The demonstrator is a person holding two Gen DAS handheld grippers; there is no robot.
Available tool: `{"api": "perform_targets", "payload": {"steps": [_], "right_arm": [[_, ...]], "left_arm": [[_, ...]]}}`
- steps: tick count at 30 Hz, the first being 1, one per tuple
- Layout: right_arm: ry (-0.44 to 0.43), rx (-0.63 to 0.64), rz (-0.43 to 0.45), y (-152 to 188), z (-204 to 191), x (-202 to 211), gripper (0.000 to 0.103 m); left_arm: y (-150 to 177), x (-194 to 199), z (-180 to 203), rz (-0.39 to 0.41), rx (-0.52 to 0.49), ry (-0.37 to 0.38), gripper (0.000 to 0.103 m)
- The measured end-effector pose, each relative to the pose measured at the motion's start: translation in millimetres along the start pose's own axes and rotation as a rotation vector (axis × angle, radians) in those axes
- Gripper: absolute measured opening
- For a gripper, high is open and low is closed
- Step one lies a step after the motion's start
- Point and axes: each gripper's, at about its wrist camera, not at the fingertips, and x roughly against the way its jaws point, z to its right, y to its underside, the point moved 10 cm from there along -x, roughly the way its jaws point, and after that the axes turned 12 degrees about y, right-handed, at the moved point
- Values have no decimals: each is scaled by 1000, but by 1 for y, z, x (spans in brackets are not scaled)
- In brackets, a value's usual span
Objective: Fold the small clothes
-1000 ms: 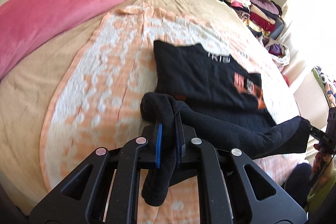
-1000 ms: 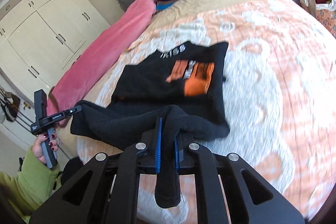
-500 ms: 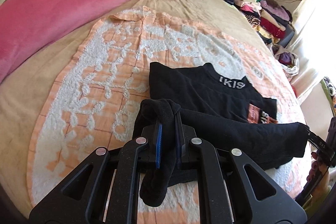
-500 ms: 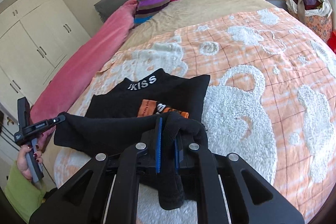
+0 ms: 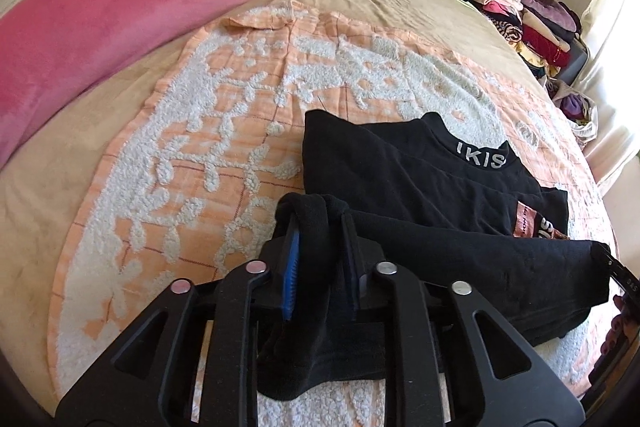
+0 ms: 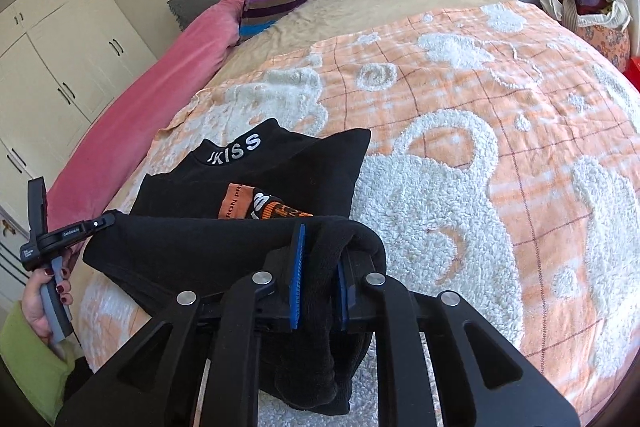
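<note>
- Left claw (image 5: 318, 239) and right claw (image 6: 320, 263) each pinch a hem corner of the black top (image 5: 420, 183).
- The hem spans between them; the collar lies ahead on the bed (image 6: 460, 155).

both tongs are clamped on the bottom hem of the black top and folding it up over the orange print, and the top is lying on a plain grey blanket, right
Not quite: the black top with the white-lettered collar lies on an orange-and-white checked fleecy blanket, not a plain grey one, as the right wrist view shows. The rest holds: the left tongs and right tongs both clamp the hem, carried over the orange print.
</note>
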Motion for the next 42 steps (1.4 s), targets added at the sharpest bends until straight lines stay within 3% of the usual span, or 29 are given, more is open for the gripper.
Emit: {"api": "perform_targets", "payload": {"steps": [2,9,16,17,18,19,26,33,39,42], "right_arm": [[5,15,8,-1,-2,4,16],[56,58,-4,2,-2,4,34],[44,43,-31,6,3,7,36],[67,49,-23,5,5,10,50],[127,54,-4,4,13,14,75],[168,57,15,2,19,19,78],[127,62,93,-10,15,39,78],[76,337,184,-1,-55,54,78],[23,531,182,28,-104,48,78],[15,560,154,38,-110,40,78]], "left_arm": [[-3,10,2,19,-7,-13,29],[-11,42,18,74,-44,-20,32],[6,60,41,80,-94,-11,40],[8,61,43,79,-98,-9,41],[11,63,45,78,-103,-6,42],[15,65,47,77,-108,-5,43],[32,76,58,64,-144,-20,51],[49,79,58,40,-193,-63,65],[64,73,53,5,-179,-54,69],[71,71,52,-7,-166,-45,69]]}}
